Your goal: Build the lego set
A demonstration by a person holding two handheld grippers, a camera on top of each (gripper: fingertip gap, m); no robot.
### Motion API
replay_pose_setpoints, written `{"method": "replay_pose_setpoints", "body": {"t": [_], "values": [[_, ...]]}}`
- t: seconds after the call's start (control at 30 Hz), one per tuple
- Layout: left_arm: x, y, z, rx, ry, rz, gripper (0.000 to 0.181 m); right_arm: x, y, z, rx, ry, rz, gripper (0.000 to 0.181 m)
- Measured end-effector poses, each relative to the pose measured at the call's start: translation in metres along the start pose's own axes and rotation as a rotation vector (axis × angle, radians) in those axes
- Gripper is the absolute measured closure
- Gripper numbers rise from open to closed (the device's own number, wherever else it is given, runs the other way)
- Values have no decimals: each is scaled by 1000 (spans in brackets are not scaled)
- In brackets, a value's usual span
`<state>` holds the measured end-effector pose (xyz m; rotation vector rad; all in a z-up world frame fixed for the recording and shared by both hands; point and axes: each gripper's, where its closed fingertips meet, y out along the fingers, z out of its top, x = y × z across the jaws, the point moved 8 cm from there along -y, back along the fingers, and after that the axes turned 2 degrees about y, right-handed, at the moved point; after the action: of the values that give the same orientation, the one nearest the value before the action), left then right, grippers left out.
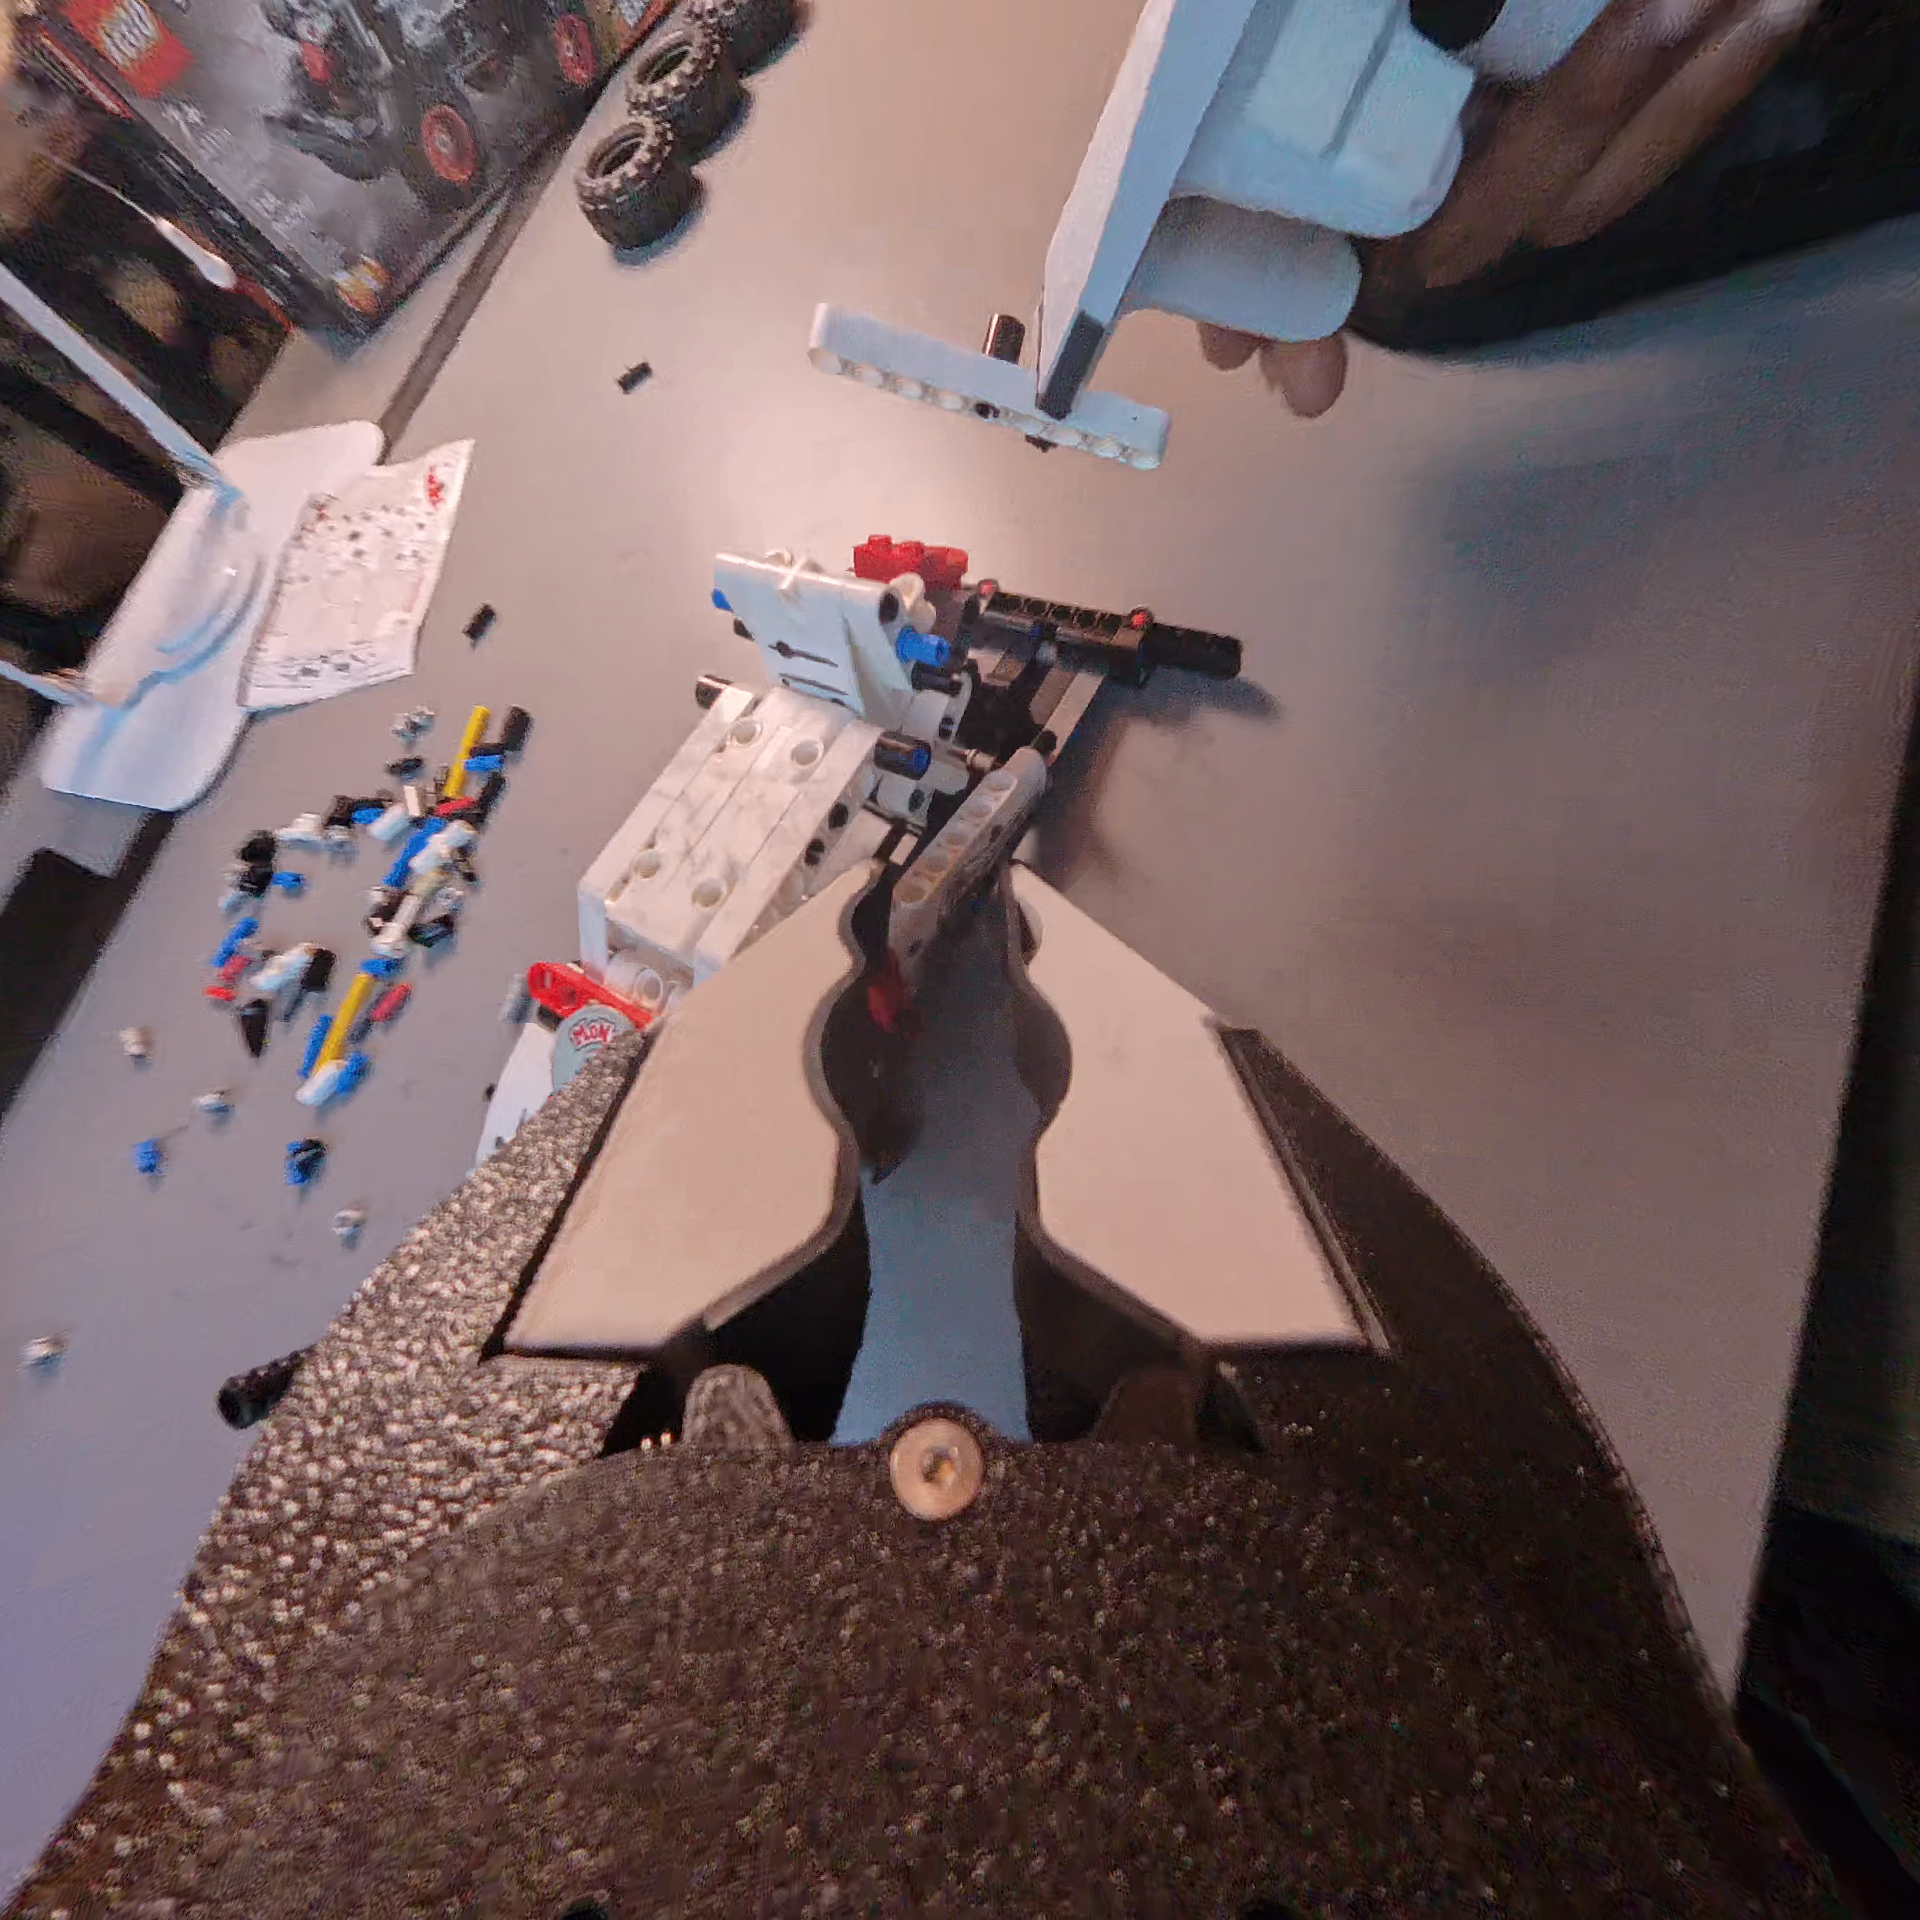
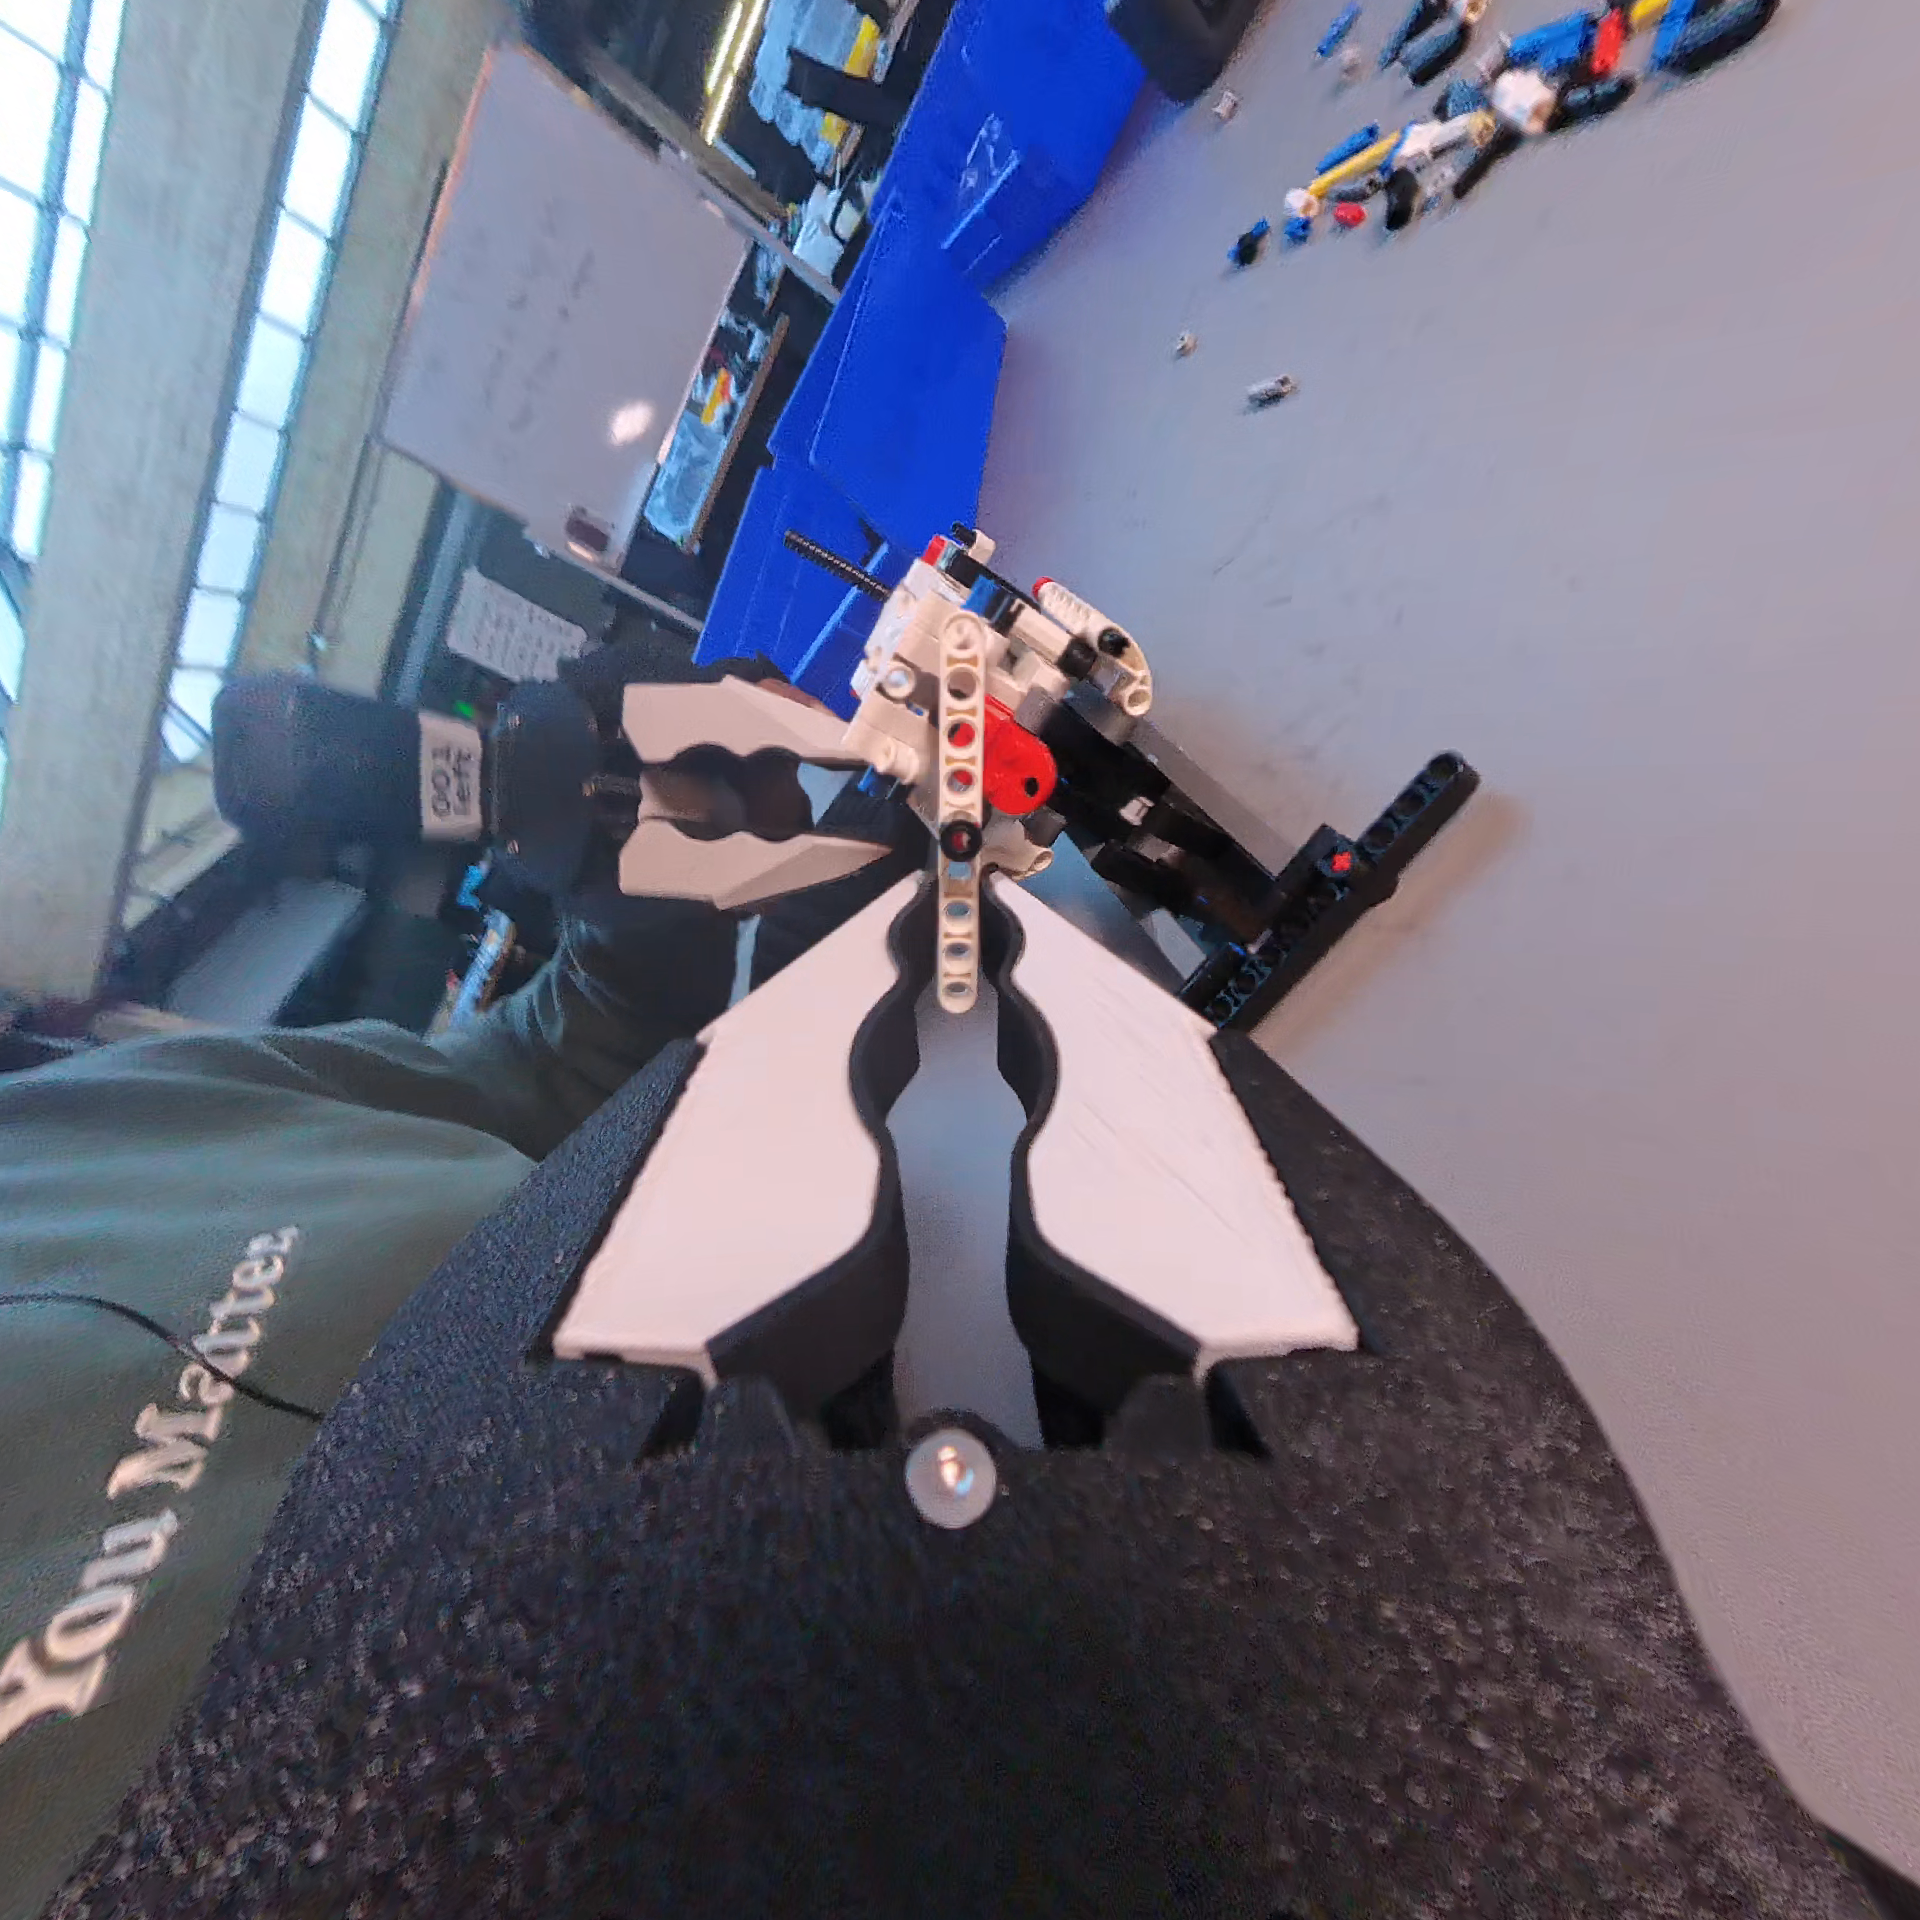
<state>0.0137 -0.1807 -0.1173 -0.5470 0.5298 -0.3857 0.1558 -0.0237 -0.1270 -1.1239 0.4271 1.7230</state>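
The part-built white, black and red lego model (image 1: 790, 748) lies on the grey table (image 1: 1455, 831). My left gripper (image 1: 940, 894) is shut on its near end, around a white holed beam and a red piece. In the right wrist view the left gripper (image 2: 873, 800) holds the model (image 2: 1081, 665) from the left. My right gripper (image 2: 958, 894) is shut on a long white holed beam (image 2: 961, 727), held upright just in front of the model. In the left wrist view the right gripper (image 1: 1060, 395) holds that beam (image 1: 935, 379) above the table beyond the model.
Several loose small pieces (image 1: 364, 883) lie to the left, with an instruction sheet (image 1: 353, 582) and a clear bag (image 1: 177, 623). Black tyres (image 1: 665, 125) and the set's box (image 1: 312, 135) are at the far left. Blue bins (image 2: 935, 260) stand past the table edge. A person's green sleeve (image 2: 208, 1247) is close. Spacing between my two grippers at the tips: around 9 centimetres.
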Motion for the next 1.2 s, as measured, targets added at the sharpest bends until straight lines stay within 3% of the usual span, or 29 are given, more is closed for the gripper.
{"method": "replay_pose_setpoints", "body": {"t": [0.13, 0.37, 0.87, 1.2], "values": [[5, 7, -10, -45, 119, 118, 158, 7, 15, -20, 113, 222, 9, 175], [1, 9, -20, -14, 83, 90, 164, 17, 34, -41, 299, 467, 40, 176], [-4, 7, -22, 48, 208, -23, 169, 22, 56, -36, 261, 601, 151, 175], [-3, 8, -18, 64, 231, -47, 171, 21, 53, -39, 375, 650, 161, 175]]}}
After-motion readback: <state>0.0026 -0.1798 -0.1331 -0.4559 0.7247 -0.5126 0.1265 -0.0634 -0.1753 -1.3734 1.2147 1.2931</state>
